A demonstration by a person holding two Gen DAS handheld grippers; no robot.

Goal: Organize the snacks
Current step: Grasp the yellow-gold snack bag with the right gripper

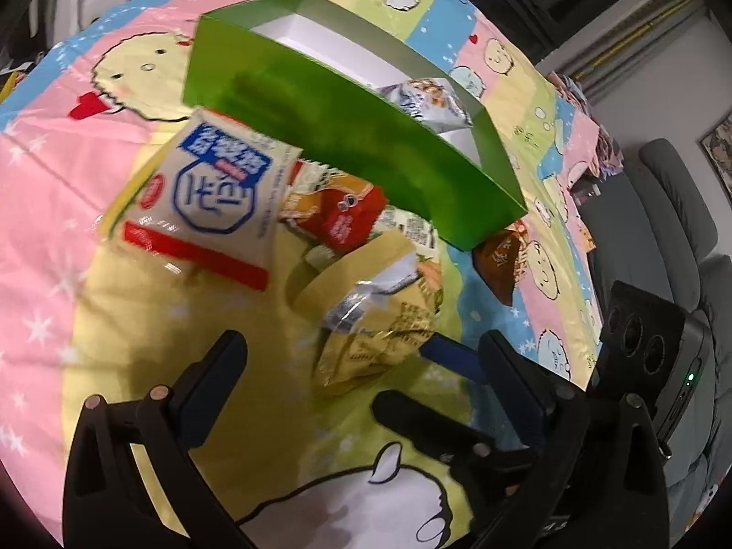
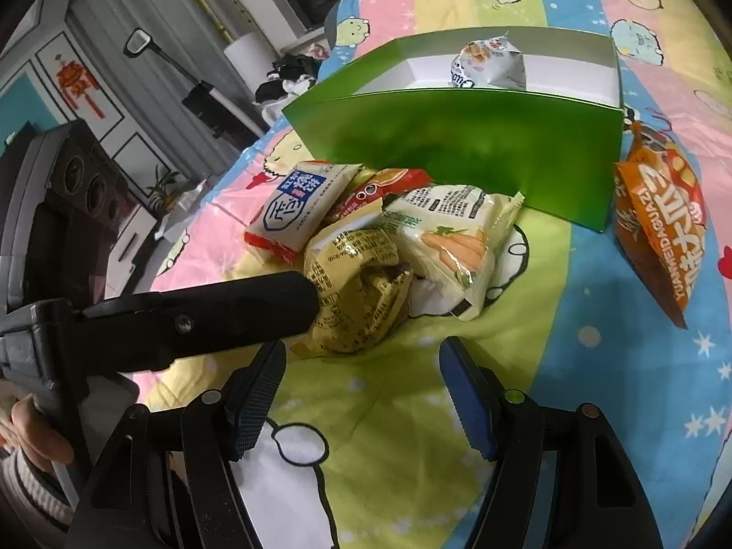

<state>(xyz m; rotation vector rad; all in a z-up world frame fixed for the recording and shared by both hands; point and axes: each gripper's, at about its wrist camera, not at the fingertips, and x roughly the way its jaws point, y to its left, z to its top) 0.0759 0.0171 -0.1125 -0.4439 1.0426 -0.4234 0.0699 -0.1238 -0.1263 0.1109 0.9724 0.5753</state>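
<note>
A green box (image 1: 347, 137) (image 2: 476, 137) lies open on the cartoon bedspread with one silver snack bag (image 1: 430, 100) (image 2: 489, 64) inside. In front of it lies a pile of snacks: a white and blue packet (image 1: 206, 201) (image 2: 302, 203), a red packet (image 1: 343, 215) (image 2: 389, 183), a carrot packet (image 2: 453, 242) and a crumpled yellow packet (image 1: 379, 334) (image 2: 361, 293). My left gripper (image 1: 366, 366) is open around the yellow packet; one of its fingers (image 2: 206, 315) touches it. My right gripper (image 2: 361, 384) is open and empty, just short of the pile.
An orange-brown snack bag (image 2: 659, 228) (image 1: 503, 265) lies to the right of the box. The bedspread (image 2: 572, 320) covers the surface. The right gripper body (image 1: 659, 357) shows at the right of the left wrist view. Furniture and clutter stand beyond the bed edge.
</note>
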